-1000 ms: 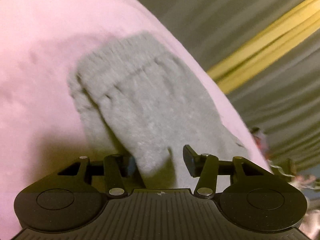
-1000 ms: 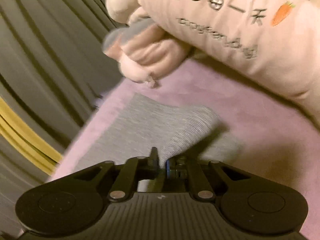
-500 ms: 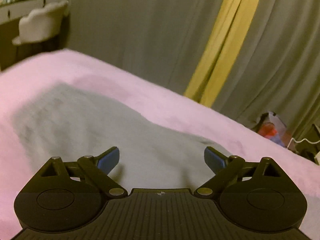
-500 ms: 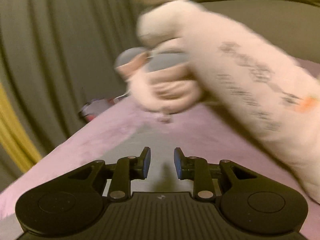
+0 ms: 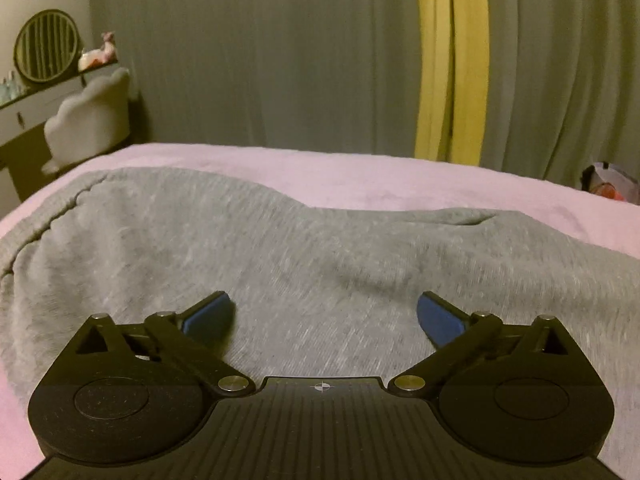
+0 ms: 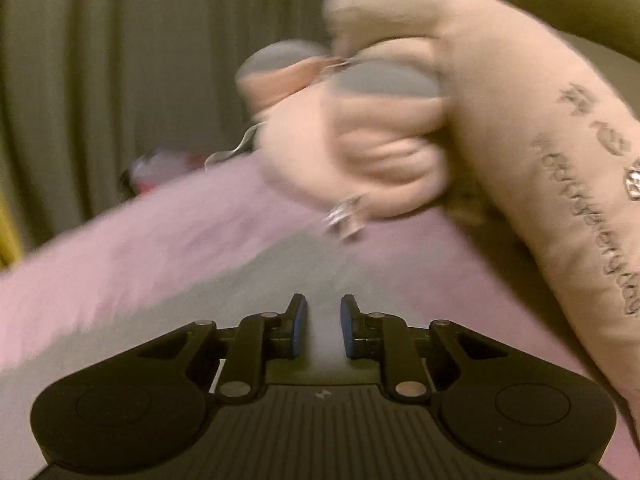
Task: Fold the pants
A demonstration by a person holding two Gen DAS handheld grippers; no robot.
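Grey knit pants lie folded on a pink bed cover. My left gripper is wide open and empty, low over the pants. In the right wrist view the pants show as a blurred grey strip ahead of my right gripper, which is open a little and holds nothing. The person's left hand in a pale pink sleeve grips the other tool's handle above the bed.
Grey curtains with a yellow strip hang behind the bed. A white chair and a vanity with a round mirror stand at the far left. A bag lies beyond the bed's right edge.
Both grippers let go of the pants and opened. The left one levelled out and now looks across the folded pants. The right one pulled back and tilted up.
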